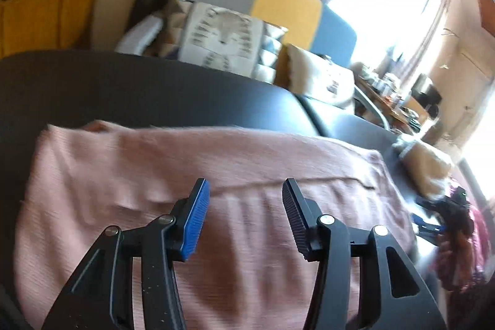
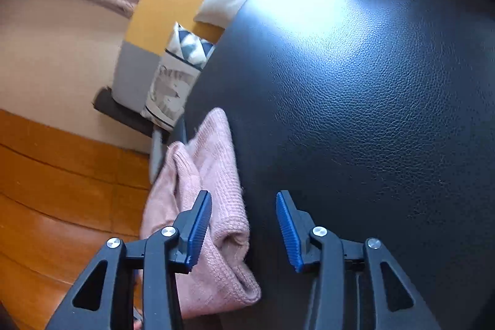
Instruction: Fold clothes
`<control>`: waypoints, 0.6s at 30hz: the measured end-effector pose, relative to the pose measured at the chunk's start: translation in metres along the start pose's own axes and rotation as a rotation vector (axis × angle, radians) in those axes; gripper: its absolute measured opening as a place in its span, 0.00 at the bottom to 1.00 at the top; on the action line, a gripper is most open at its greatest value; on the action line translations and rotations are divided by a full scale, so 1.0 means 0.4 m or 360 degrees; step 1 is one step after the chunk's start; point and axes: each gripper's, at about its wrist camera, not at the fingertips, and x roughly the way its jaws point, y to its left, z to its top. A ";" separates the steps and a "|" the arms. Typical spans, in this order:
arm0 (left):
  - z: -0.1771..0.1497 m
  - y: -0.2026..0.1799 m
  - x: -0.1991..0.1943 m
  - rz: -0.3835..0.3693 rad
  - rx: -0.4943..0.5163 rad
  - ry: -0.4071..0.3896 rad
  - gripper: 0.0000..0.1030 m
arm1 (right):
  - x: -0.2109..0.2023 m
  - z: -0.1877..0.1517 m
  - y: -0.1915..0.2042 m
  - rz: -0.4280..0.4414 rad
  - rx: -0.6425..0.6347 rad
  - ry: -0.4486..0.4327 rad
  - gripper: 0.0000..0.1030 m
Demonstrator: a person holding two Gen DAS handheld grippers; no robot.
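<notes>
Left wrist view: left gripper (image 1: 246, 218) jaws apart above pink sweater (image 1: 130, 175) on black worktop (image 1: 154, 88); right gripper (image 2: 244, 228) jaws apart, empty, beside sweater.

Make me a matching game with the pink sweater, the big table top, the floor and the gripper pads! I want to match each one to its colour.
Things:
1. sweater
2. table top
3. floor
4. right gripper pads

Colours:
A. blue
B. orange-brown wood
C. pink
D. black, leathery

Pairs: 1-C, 2-D, 3-B, 4-A
</notes>
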 end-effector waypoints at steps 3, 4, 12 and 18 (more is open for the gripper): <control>-0.008 -0.043 0.045 0.0020 0.0045 0.0075 0.51 | 0.024 -0.004 0.023 -0.0007 -0.0060 0.0042 0.45; -0.011 -0.055 0.059 0.0032 0.0059 0.0098 0.51 | 0.040 -0.004 0.036 -0.0013 -0.0091 0.0075 0.46; -0.064 -0.082 0.085 0.0080 0.0182 0.0059 0.67 | 0.159 -0.031 0.125 0.0041 -0.0235 0.0306 0.59; -0.076 -0.125 0.095 0.0179 0.0331 0.0089 0.78 | 0.198 -0.056 0.155 0.0042 -0.0329 0.0360 0.60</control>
